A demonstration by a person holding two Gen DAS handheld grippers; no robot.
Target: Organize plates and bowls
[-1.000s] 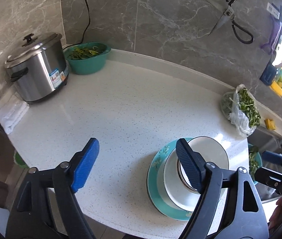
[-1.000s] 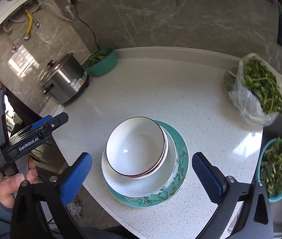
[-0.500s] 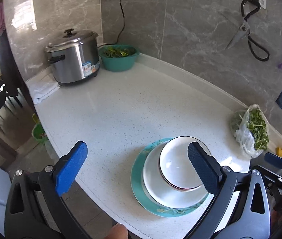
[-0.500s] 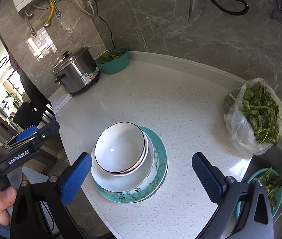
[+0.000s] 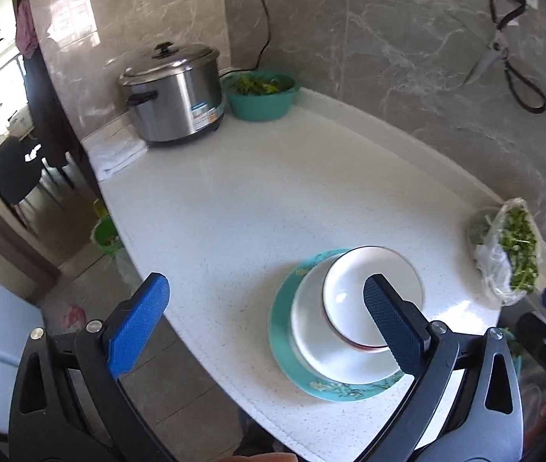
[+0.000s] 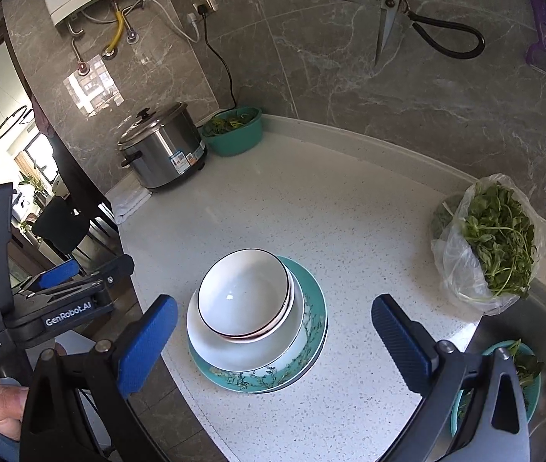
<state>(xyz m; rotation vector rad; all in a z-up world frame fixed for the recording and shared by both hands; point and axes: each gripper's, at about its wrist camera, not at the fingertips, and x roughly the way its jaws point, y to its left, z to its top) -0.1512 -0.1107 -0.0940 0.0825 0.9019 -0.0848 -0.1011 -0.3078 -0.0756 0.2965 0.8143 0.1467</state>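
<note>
From my left wrist camera, the left gripper (image 5: 261, 319) hangs with its jaws wide apart and nothing between them, above the front edge of the white counter (image 5: 273, 192); the stack sits near that edge, a bowl (image 5: 354, 288) nested on a white plate (image 5: 311, 331) on a teal plate (image 5: 284, 346), and my right-hand finger (image 5: 392, 319) partly covers the bowl from this angle. The bowl looks off-centre toward the far side of the stack, so I judge a careless nudge could slide it or tip the pile toward the counter's front edge. Farther back stand a steel rice cooker (image 5: 175, 96) and a teal basin of greens (image 5: 259, 94), well apart from the stack, and a bag of greens (image 5: 511, 254) lies near the wall. From my right wrist camera, the right gripper (image 6: 273, 335) is likewise spread open and empty, framing the stack: the bowl (image 6: 244, 292) appears to hold a second bowl beneath it, judging by a red rim line, on the white plate (image 6: 215, 342) and teal plate (image 6: 311, 315). The left gripper (image 6: 61, 292) shows at the left, off the counter, so the two tools could clash if both go for the stack. Scissors (image 6: 407, 19) hang on the wall, and a small teal bowl of greens (image 6: 523, 365) sits low at the right; nothing lies between my jaws and the stack
</note>
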